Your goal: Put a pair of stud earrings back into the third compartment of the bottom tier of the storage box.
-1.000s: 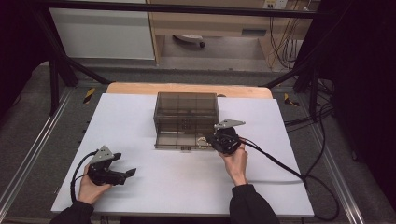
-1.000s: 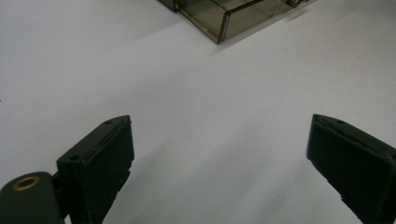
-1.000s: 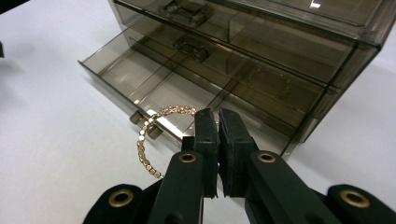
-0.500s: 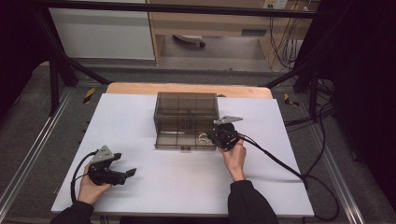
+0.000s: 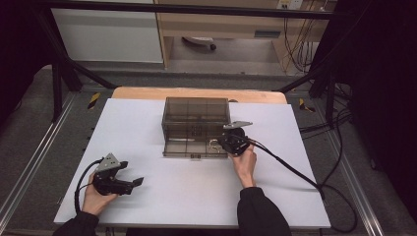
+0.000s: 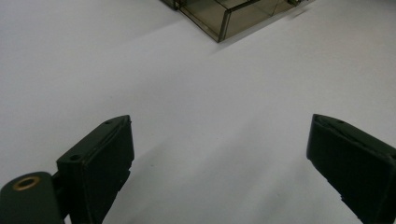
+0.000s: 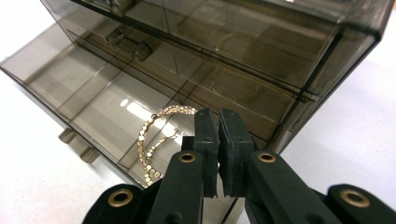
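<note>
At the near left of the white table point(image 5: 147, 123), the left gripper point(image 5: 134, 182) rests low over the bare surface in the person's left hand point(image 5: 93, 199), its jaws standing wide apart with nothing between them; in the left gripper view the two black pads point(image 6: 109, 154) frame plain white tabletop, and a corner of the box's drawer shows far off at the top. In the middle of the table, towards the far edge, stands a smoky see-through box point(image 5: 196, 110) with its lower drawer point(image 5: 189, 146) pulled out towards the person. A gold bracelet point(image 7: 154, 140) lies in the right-hand compartment of that open drawer, curled on the drawer's floor; in the high view it shows as a small pale loop point(image 5: 213, 145) just left of the right gripper point(image 5: 226, 143). That gripper, held by the right hand point(image 5: 244, 164), is over the drawer's right end with its jaws pressed together. In the right gripper view the closed pads point(image 7: 217, 135) sit just beside the bracelet's upper end; whether they pinch a link of it cannot be told.
</note>
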A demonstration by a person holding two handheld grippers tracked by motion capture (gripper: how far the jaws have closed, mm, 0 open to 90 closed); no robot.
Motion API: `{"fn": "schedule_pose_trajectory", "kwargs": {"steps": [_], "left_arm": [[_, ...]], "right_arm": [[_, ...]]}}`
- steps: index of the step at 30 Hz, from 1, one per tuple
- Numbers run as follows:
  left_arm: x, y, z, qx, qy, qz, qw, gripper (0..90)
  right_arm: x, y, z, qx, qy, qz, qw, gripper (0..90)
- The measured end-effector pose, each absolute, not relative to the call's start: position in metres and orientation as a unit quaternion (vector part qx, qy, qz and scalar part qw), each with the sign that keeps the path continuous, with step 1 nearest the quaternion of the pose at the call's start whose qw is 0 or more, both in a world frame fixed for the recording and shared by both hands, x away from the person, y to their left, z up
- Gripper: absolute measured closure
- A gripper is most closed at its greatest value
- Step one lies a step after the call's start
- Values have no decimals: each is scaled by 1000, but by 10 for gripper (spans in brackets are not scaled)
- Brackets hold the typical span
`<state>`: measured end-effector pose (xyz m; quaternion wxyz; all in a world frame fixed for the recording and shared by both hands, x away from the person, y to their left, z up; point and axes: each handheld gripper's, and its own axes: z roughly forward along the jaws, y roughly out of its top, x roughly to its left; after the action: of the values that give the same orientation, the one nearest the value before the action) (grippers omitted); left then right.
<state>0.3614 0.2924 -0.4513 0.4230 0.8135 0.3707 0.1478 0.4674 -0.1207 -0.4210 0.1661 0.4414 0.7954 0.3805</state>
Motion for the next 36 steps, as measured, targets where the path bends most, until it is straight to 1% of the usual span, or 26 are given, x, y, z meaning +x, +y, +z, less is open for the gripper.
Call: {"fn": "schedule_pose_trajectory", "kwargs": {"steps": [10, 26, 36], "left_arm": [[361, 292, -451, 814, 370, 148, 423, 75], [362, 292, -452, 814, 370, 148, 422, 75], [362, 292, -451, 814, 371, 148, 422, 75]], "right_arm": [[472, -119, -434, 447, 799, 368, 161, 871], [468, -118, -444, 442, 804, 365, 156, 861], [462, -123, -432, 436, 797, 388, 155, 788]]}}
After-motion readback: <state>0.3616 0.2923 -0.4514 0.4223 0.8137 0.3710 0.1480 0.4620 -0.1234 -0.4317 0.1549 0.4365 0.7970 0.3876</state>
